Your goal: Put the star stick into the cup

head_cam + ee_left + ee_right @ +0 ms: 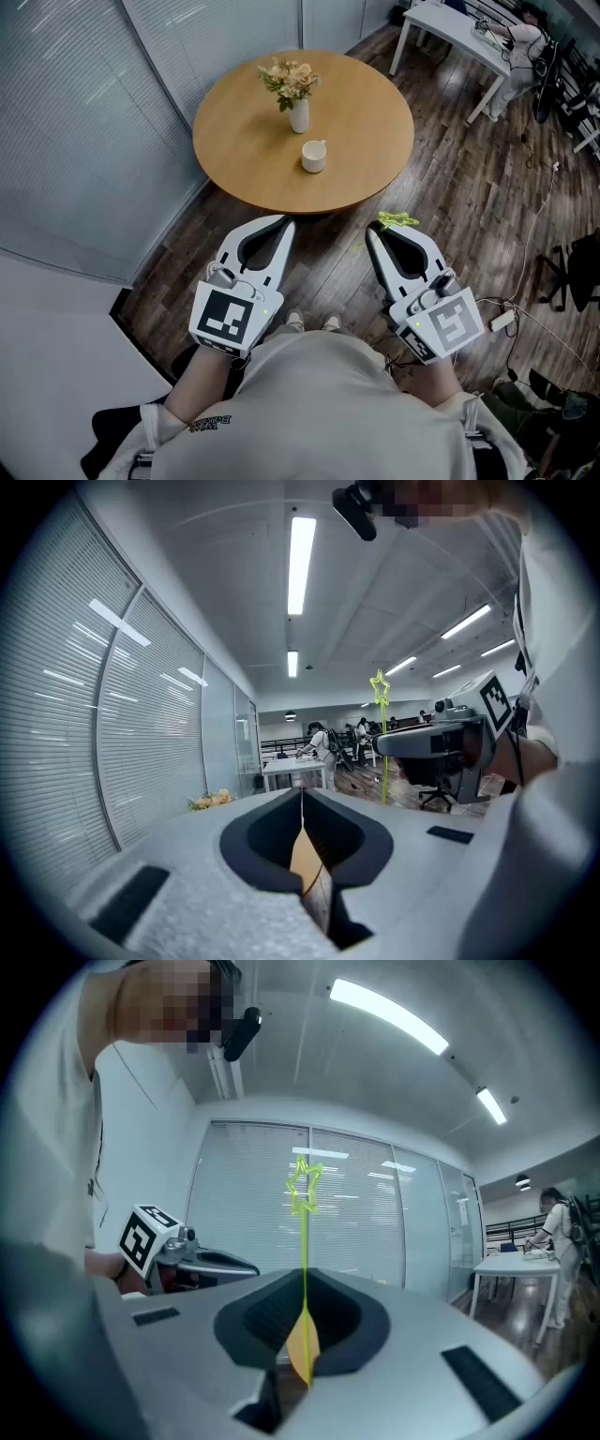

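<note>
A white cup [314, 156] stands on the round wooden table [244, 141], just in front of a small vase of flowers [296, 94]. My right gripper [385, 231] is shut on the yellow-green star stick [397, 221]; in the right gripper view the thin stick [304, 1241] rises from between the closed jaws, star end up. The same star stick [380, 691] shows in the left gripper view above the right gripper [441, 742]. My left gripper [285, 223] is shut with nothing in it. Both grippers hang near my body, short of the table's near edge.
Dark wood floor lies between me and the table. A glass wall with blinds [112, 112] runs along the left. A white desk [459, 37] with a seated person stands at the far right, and office chairs [567, 272] and cables sit to the right.
</note>
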A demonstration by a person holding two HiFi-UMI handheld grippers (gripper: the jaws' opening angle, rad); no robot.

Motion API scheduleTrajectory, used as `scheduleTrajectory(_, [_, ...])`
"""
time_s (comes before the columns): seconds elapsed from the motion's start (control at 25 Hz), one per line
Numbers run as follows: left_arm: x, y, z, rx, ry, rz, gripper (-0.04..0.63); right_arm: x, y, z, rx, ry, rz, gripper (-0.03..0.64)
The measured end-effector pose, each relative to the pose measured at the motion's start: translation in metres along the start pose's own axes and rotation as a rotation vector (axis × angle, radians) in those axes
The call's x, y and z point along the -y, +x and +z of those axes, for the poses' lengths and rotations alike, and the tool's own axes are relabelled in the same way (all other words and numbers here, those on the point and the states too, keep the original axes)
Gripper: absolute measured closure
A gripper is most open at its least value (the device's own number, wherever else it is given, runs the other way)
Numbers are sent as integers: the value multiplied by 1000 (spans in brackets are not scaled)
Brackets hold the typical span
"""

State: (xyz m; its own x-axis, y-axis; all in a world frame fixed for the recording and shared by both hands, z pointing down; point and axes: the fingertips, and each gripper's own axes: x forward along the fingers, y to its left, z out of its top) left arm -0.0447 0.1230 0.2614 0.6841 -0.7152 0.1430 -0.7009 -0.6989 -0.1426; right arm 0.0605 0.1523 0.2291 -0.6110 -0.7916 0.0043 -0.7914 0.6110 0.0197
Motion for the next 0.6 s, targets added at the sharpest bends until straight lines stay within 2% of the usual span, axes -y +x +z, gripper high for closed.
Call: scheduleTrajectory(0.6, [2,-2,-5,-5,-12,13,572,6,-2,-7,-4,40,-9,583])
